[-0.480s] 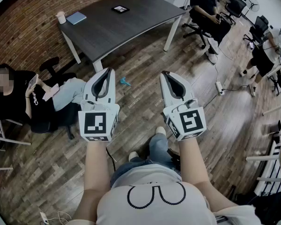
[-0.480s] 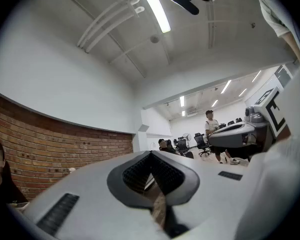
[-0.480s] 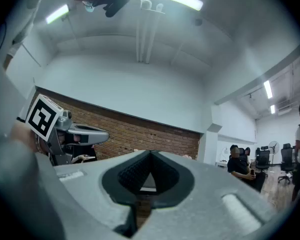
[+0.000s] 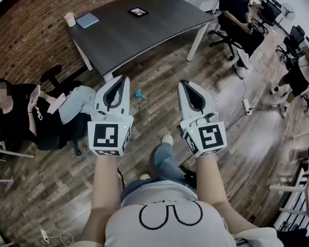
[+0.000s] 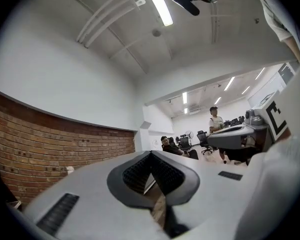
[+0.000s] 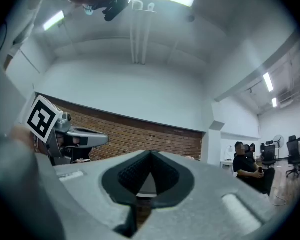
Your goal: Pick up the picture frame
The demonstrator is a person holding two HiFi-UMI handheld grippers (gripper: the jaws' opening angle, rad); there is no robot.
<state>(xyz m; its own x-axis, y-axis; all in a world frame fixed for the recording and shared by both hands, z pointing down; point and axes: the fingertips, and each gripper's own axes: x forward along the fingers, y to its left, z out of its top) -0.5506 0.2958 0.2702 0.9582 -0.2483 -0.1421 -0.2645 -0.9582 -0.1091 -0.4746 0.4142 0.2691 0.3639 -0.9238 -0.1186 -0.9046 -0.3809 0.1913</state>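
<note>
Head view: at the far left a person point(image 4: 26, 112) sits by the brick wall. On the dark table point(image 4: 144, 40) ahead stand a white cup point(image 4: 69, 19) and, just beside it, a blue notebook point(image 4: 87, 20). Further right the picture frame point(image 4: 138, 12) lies flat on the tabletop, well apart from both tools. The left gripper point(image 4: 124, 78) is held out over the wooden floor, its jaws pressed together with nothing between them. A small teal thing point(image 4: 139, 94) lies on the floor between the two grippers. The right gripper point(image 4: 183, 82) is closed and empty too. At the far right another person point(image 4: 237, 9) sits in an office chair.
</note>
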